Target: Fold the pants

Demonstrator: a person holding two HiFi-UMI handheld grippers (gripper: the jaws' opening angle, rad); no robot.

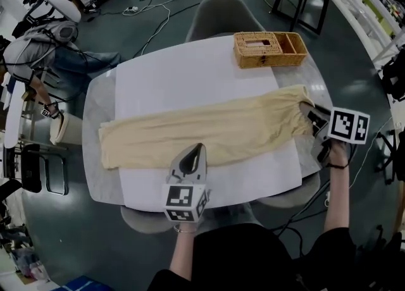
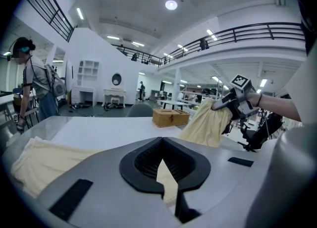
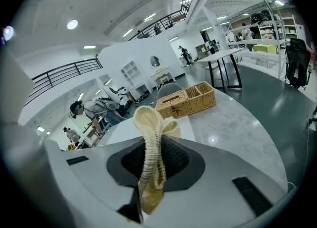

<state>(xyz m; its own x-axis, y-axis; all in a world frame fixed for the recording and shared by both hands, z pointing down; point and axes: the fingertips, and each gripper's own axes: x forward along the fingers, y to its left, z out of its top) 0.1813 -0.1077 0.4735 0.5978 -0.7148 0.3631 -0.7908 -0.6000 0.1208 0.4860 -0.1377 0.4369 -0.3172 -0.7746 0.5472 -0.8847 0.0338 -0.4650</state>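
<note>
Pale yellow pants [image 1: 209, 133] lie stretched left to right on a white sheet [image 1: 190, 74] over the oval table [image 1: 93, 116]. At the sheet's right end my right gripper [image 1: 308, 107] is shut on the gathered waistband [image 3: 148, 138] and holds it raised off the table. The left gripper view shows that lifted end [image 2: 208, 125] hanging from the right gripper [image 2: 223, 104]. My left gripper [image 1: 197, 149] is at the near edge of the pants, about mid-length. Its jaws stand nearly together with pale cloth [image 2: 166, 182] pinched between them.
A wicker basket [image 1: 269, 49] stands at the table's far right corner. A grey chair [image 1: 221, 14] is behind the table. A person [image 1: 44, 49] stands by the left side, and cables lie on the floor beyond.
</note>
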